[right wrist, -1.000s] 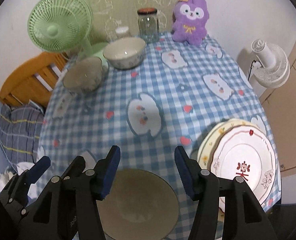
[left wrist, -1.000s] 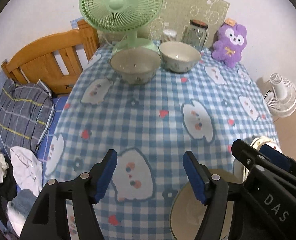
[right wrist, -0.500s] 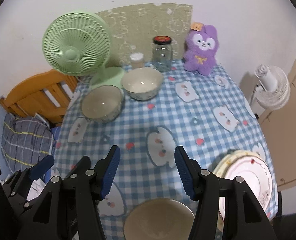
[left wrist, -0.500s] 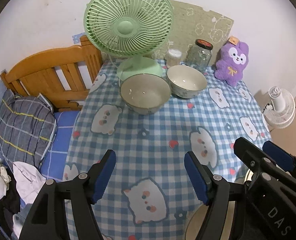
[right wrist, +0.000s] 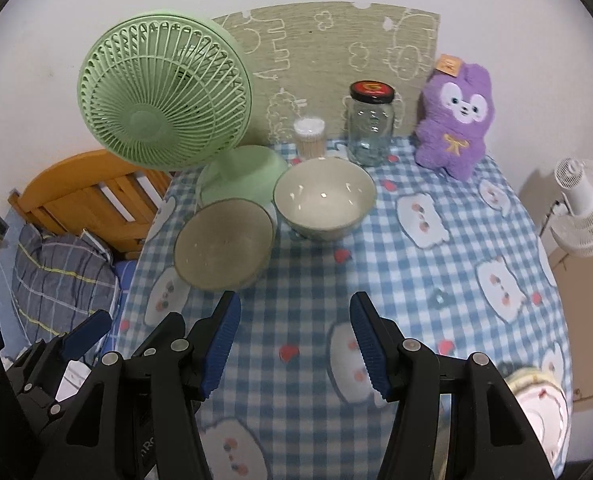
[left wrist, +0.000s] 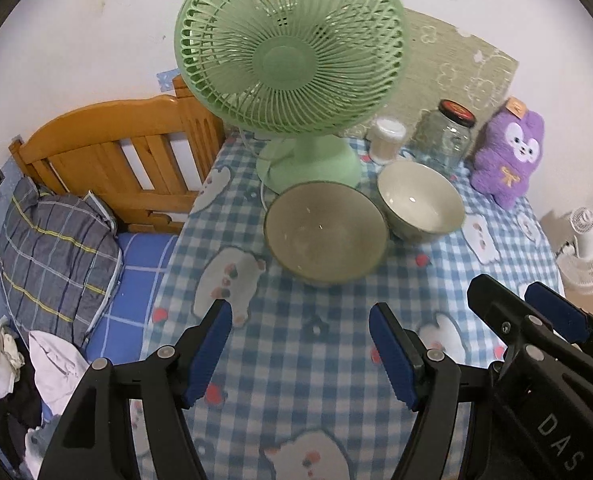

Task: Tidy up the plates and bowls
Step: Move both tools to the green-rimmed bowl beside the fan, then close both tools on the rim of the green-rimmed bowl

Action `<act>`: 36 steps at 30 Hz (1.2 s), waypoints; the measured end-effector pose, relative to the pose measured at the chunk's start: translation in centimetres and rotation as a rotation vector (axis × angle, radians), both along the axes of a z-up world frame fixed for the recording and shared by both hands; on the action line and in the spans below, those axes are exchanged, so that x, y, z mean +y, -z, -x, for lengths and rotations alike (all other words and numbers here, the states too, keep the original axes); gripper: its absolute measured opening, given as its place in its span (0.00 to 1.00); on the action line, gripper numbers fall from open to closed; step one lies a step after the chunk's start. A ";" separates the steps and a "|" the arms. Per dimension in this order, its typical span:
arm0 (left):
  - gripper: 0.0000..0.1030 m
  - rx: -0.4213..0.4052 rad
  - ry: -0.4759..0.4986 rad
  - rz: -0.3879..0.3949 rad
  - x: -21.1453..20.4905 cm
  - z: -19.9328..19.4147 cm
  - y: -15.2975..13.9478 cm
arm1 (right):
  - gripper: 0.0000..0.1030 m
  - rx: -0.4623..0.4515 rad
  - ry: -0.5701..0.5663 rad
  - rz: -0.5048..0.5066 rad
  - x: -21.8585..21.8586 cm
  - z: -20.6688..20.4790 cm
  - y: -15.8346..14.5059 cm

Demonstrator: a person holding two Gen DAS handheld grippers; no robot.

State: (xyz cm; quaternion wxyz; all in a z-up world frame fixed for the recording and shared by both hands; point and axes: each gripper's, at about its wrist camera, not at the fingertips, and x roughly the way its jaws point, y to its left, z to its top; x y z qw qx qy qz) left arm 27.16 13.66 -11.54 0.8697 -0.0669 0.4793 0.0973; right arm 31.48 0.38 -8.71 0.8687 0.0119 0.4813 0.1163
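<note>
Two wide beige ceramic bowls sit touching at frame centre: the duller bowl [left wrist: 325, 232] and, to its right, the glossier bowl [left wrist: 421, 200], below the green plastic fan [left wrist: 292, 48]. The left gripper [left wrist: 300, 354] and right gripper [right wrist: 292, 340] are both spread apart and empty. Judging by this, the approach step is in hand; next, one gripper must reach a bowl's rim and close on it.

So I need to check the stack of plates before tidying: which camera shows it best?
The right wrist view: the plates peek out at the lower right, partly hidden behind the right tongs. The left wrist view shows no plates.
</note>
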 end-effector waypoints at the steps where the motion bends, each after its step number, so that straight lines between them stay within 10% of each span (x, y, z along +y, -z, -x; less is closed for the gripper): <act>1: 0.71 0.001 -0.003 -0.004 0.1 -0.5 0.1 | 0.59 0.001 -0.004 0.000 0.3 -0.5 0.2; 27: 0.55 0.050 -0.076 -0.024 3.7 -9.3 7.8 | 0.59 0.071 -0.066 -0.022 5.3 -10.5 8.7; 36: 0.42 0.079 -0.064 -0.023 3.8 -9.9 9.7 | 0.39 0.116 -0.071 0.005 6.7 -11.2 11.0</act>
